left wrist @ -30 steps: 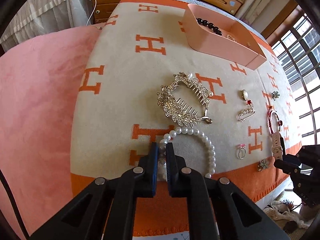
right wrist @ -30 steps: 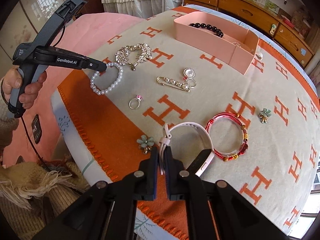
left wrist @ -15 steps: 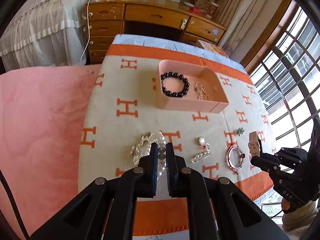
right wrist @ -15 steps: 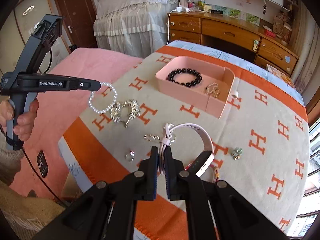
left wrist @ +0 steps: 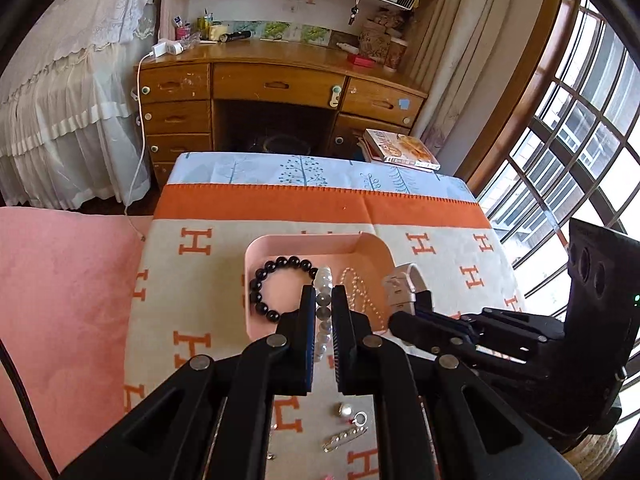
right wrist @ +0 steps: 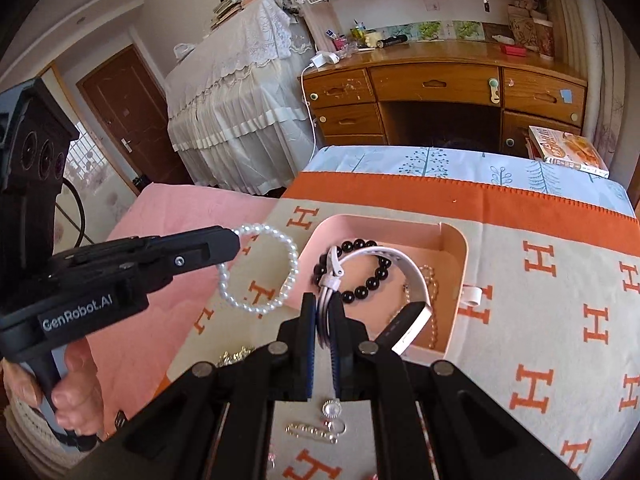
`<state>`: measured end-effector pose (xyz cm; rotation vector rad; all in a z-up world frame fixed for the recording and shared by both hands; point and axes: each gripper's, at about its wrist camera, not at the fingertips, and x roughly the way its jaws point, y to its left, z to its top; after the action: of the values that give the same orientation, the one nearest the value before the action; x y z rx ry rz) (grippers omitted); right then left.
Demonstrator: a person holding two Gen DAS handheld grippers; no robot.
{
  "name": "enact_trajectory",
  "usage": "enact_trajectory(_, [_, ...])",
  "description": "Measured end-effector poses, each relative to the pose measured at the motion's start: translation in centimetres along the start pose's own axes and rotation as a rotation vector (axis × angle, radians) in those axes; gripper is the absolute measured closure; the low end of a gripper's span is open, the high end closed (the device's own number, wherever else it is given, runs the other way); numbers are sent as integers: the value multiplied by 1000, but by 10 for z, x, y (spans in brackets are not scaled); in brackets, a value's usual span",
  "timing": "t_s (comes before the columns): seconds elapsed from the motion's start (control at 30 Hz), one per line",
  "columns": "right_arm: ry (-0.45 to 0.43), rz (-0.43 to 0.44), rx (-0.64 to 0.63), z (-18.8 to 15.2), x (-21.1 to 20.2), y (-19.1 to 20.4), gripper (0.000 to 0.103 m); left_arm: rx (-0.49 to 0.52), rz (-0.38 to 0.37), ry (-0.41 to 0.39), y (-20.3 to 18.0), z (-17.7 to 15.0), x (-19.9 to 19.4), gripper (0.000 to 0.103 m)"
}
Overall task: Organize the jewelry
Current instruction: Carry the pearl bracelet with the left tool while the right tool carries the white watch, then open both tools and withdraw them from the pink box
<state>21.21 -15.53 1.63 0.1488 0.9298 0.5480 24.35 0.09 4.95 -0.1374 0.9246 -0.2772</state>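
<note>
The left gripper [left wrist: 323, 308] has its jaws clamped on the pearl bracelet [right wrist: 260, 268], and the right gripper [right wrist: 323, 320] grips the white watch [right wrist: 384, 276], both raised above the pink tray [right wrist: 456, 248].

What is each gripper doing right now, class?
Left gripper: shut on the pearl bracelet.
Right gripper: shut on the white watch band.
</note>
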Motion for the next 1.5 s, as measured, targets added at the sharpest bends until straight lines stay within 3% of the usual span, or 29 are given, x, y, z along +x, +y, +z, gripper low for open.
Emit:
enact_trajectory(0.23, [28, -27, 31, 10, 40, -20, 96, -23, 2, 43, 10, 4, 64, 97])
enact_trajectory(0.27, [40, -37, 34, 9, 45, -22, 94, -21, 12, 63, 13, 2, 73, 88])
enact_trajectory(0.37, [90, -87, 33, 8, 59, -28, 91, -27, 23, 122, 23, -7, 93, 34])
enact_trajectory(0.4, [113, -100, 33, 8, 63, -29, 89, -32, 30, 116, 26, -9, 93, 31])
enact_trajectory(0.63, [115, -69, 79, 1, 61, -41, 89, -50, 60, 101, 42, -17, 75, 31])
enact_trajectory(0.97, [65, -78, 74, -6, 25, -37, 89, -2, 164, 43, 47, -36, 31, 31])
enact_trajectory(1.5, [36, -121, 18, -44, -45, -8, 89, 3, 191, -6, 48, -73, -38, 31])
